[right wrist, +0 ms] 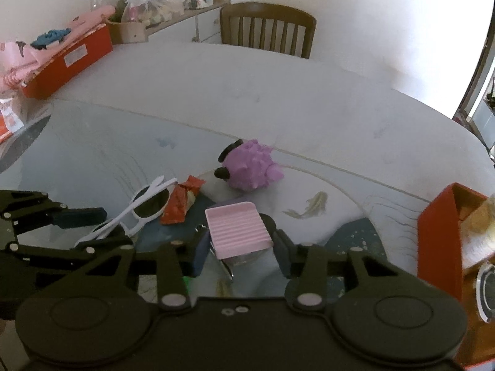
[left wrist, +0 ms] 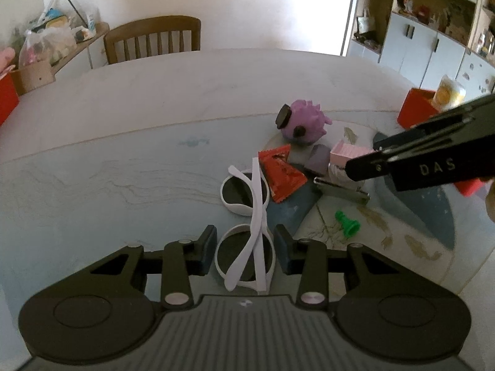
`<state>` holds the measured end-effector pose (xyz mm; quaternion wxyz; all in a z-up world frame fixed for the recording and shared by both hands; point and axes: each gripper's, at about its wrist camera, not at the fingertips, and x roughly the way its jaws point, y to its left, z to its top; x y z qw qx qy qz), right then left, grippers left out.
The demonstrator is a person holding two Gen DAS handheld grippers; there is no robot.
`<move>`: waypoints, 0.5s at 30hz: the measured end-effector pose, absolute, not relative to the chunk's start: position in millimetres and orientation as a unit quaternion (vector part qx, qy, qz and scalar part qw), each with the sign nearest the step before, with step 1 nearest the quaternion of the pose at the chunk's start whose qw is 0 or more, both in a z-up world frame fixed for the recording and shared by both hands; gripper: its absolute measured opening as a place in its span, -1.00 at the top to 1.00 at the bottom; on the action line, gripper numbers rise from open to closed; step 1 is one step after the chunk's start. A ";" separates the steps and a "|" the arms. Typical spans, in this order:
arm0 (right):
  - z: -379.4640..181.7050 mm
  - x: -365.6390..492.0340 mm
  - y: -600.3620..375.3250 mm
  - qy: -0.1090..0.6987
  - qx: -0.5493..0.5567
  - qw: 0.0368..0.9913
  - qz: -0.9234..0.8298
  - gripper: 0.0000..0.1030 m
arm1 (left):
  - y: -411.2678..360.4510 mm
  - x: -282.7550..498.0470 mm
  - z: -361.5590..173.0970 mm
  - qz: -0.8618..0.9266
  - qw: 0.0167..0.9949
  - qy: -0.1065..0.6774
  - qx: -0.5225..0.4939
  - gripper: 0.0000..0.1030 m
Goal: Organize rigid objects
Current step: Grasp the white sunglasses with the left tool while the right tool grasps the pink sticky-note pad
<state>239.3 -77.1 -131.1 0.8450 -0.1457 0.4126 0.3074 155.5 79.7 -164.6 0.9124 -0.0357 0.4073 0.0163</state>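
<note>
White sunglasses (left wrist: pixel 249 225) lie folded on the table; my left gripper (left wrist: pixel 246 247) is open with its pads on either side of the near lens, touching or nearly so. The sunglasses also show in the right wrist view (right wrist: pixel 136 213). My right gripper (right wrist: pixel 239 247) is open around a pink ribbed box (right wrist: pixel 236 230), also seen in the left wrist view (left wrist: pixel 346 153). Nearby lie a purple spiky toy (left wrist: pixel 304 122), a red packet (left wrist: pixel 283 174), a grey-purple block (left wrist: pixel 318 159), a metal clip (left wrist: pixel 342 190) and a green chess pawn (left wrist: pixel 348 224).
A red bin (right wrist: pixel 439 232) stands at the table's right edge, holding a yellow packet (left wrist: pixel 448 92). Another red box (right wrist: pixel 71 61) with pink cloth sits far left. A wooden chair (left wrist: pixel 153 38) stands behind the table. Cabinets (left wrist: pixel 433 31) line the right wall.
</note>
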 end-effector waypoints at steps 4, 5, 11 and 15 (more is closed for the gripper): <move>-122.2 232.5 -83.6 0.407 -0.142 0.850 0.304 0.16 | 82.0 153.4 -154.1 0.019 0.915 0.401 -0.050 0.49; -116.5 228.4 -89.0 0.406 -0.136 0.851 0.303 0.16 | 82.0 152.9 -151.8 0.017 0.915 0.400 -0.053 0.85; -103.4 213.0 -112.0 0.404 -0.111 0.857 0.300 0.16 | 84.1 149.2 -144.1 0.030 0.914 0.401 -0.054 0.86; -94.7 202.3 -130.0 0.398 -0.096 0.863 0.295 0.16 | 82.7 146.8 -138.0 0.036 0.916 0.396 -0.053 0.88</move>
